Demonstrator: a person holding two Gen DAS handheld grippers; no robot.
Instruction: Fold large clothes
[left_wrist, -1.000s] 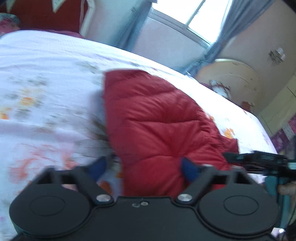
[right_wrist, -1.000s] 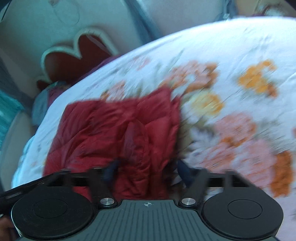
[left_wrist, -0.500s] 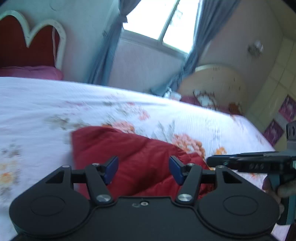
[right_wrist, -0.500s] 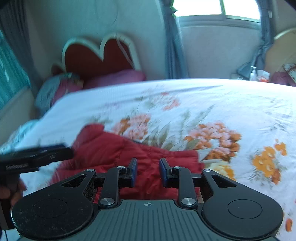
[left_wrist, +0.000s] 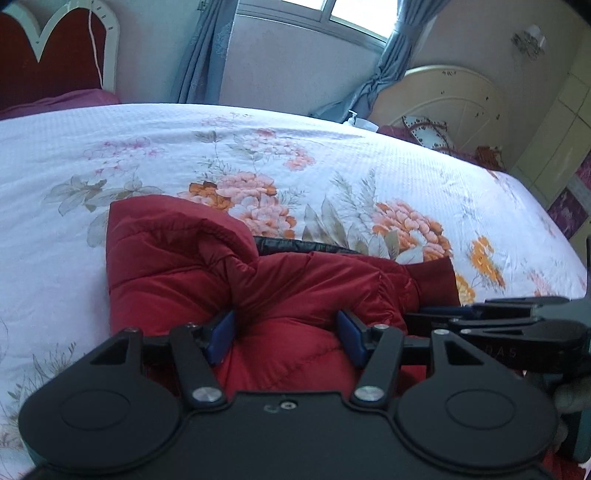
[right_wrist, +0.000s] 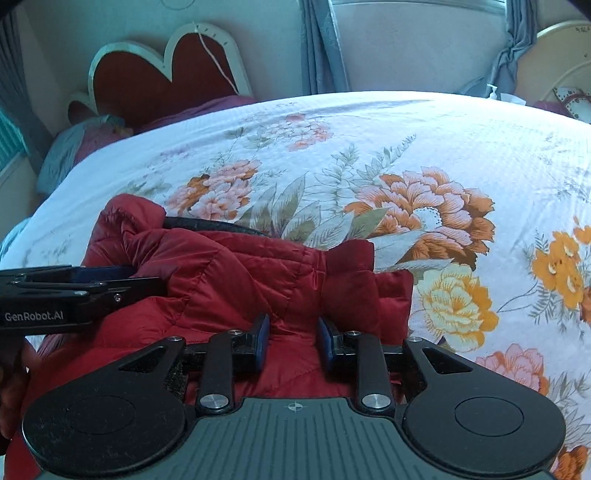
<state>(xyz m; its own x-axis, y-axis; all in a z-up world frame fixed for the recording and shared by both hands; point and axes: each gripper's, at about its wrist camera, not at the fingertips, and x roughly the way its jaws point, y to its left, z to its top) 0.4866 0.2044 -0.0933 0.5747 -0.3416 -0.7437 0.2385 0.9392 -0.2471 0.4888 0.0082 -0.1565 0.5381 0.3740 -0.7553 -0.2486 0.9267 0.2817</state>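
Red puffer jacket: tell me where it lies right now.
The red puffer jacket lies bunched on the floral bedspread at the bed's near edge, low and centre in both wrist views, directly ahead of both grippers.

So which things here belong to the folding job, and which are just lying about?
Job:
- red padded jacket
- left gripper, shut on it
- right gripper, shut on it
- floral bed cover beneath

Lying about:
- heart-shaped headboard
- purple pillow
- curtains
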